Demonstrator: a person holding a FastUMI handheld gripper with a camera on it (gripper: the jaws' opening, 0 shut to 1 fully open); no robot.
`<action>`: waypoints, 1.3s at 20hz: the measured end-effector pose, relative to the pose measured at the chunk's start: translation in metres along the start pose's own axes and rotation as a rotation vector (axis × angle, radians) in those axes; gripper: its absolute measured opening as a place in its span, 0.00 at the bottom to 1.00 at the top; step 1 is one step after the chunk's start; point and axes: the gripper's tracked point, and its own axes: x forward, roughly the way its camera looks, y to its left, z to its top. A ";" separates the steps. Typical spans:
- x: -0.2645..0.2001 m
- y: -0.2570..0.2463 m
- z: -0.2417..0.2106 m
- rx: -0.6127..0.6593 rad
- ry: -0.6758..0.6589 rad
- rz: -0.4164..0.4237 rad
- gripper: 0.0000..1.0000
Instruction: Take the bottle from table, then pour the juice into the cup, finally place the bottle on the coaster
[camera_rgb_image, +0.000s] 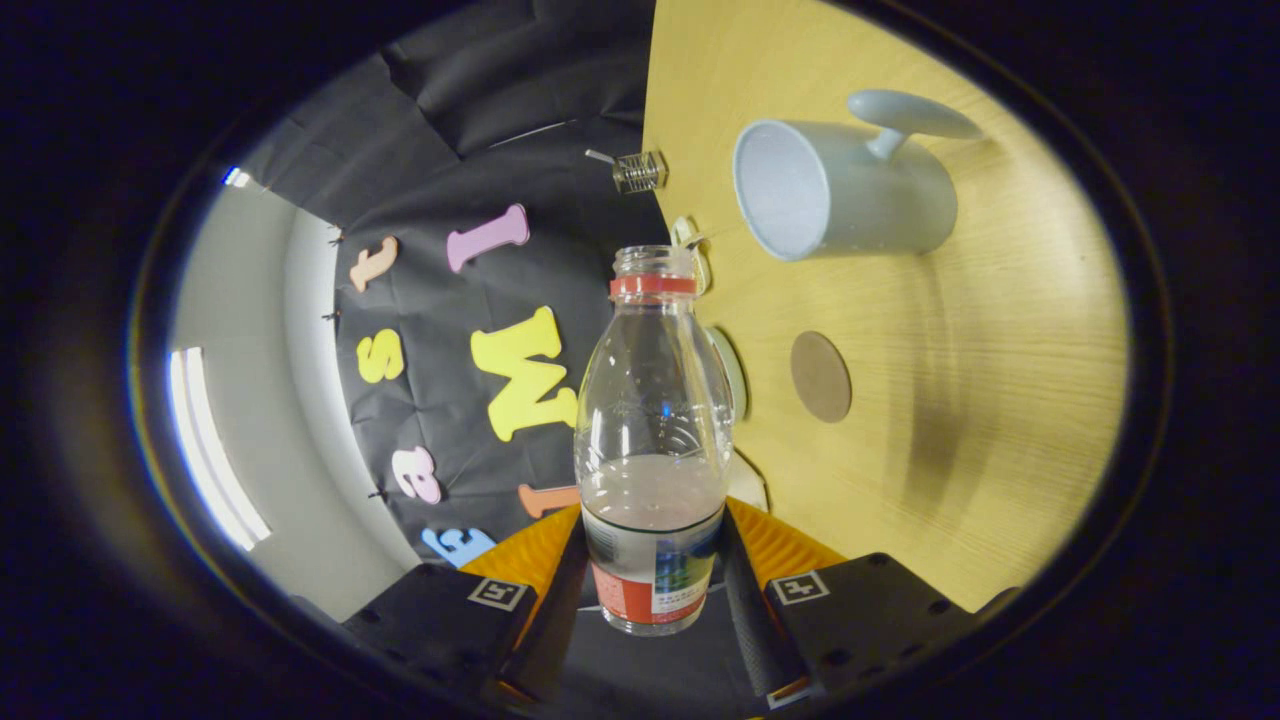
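My gripper (652, 575) is shut on a clear plastic bottle (652, 420), holding it by its labelled lower part with a finger on each side. The bottle has no cap and a red ring around its neck. Pale pinkish juice fills its lower part near the fingers. It is held off the wooden table (1000, 400), and the gripper is rolled so the tabletop runs alongside the bottle on its right. A pale blue cup (840, 190) with a handle stands beyond the bottle's mouth and to its right, its inside looking empty. A round brown coaster (820, 376) lies on the table between cup and fingers.
A small clear block (640, 172) sits at the table's far edge by the cloth wall. Part of a white round object (735, 372) shows right behind the bottle. The booth's black cloth wall (480, 120) hangs left of the bottle.
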 end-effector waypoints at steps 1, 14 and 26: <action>0.000 0.001 -0.001 0.008 0.000 0.003 0.74; 0.007 0.010 -0.006 0.074 -0.006 0.032 0.74; 0.012 0.020 -0.007 0.159 -0.012 0.040 0.74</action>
